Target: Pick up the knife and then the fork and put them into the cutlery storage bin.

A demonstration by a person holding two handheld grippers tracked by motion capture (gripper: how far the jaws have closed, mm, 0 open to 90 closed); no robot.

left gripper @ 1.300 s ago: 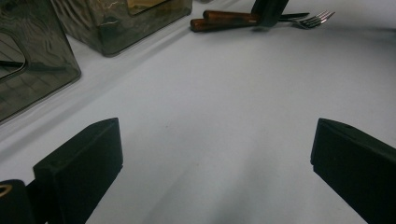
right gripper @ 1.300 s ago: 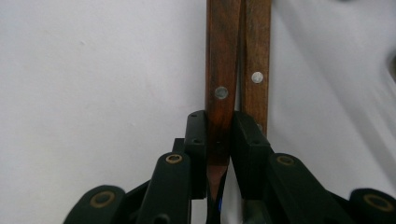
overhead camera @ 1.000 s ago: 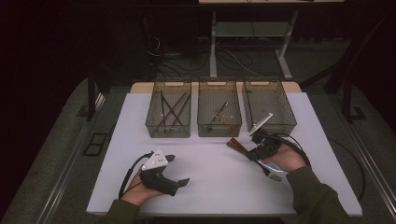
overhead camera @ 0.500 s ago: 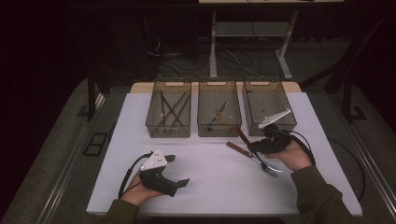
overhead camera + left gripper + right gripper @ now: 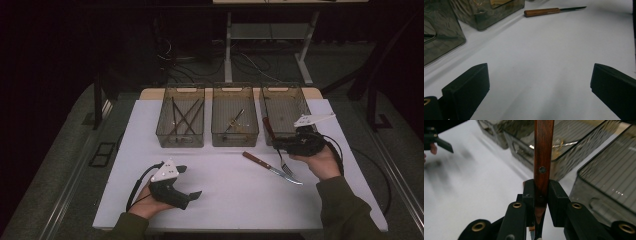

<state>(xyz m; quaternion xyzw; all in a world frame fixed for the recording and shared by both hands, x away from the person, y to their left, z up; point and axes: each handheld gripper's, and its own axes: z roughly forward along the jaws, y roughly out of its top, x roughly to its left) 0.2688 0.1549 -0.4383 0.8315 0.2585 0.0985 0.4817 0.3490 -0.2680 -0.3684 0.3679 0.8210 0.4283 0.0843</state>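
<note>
My right gripper (image 5: 276, 145) is shut on the wooden handle of a fork (image 5: 268, 128), held above the table just in front of the right-hand wire basket (image 5: 299, 102). The handle points up and away, and the tines (image 5: 286, 168) hang below. In the right gripper view both pads clamp the brown handle (image 5: 542, 167) of my right gripper (image 5: 541, 195). A wooden-handled knife (image 5: 270, 167) lies flat on the white table (image 5: 225, 200). My left gripper (image 5: 191, 181) rests at the front left, open with nothing between its jaws (image 5: 539, 87); the knife (image 5: 549, 11) lies far ahead of it.
Three wire baskets stand in a row at the back of the table: the left one (image 5: 166, 131) holds several dark utensils, the middle one (image 5: 217, 131) a few pieces of cutlery. Beyond the table are a dark floor, cables and table legs.
My right hand has lifted the fork and carried it right and away, toward the right basket. The left gripper and the knife have stayed put.
</note>
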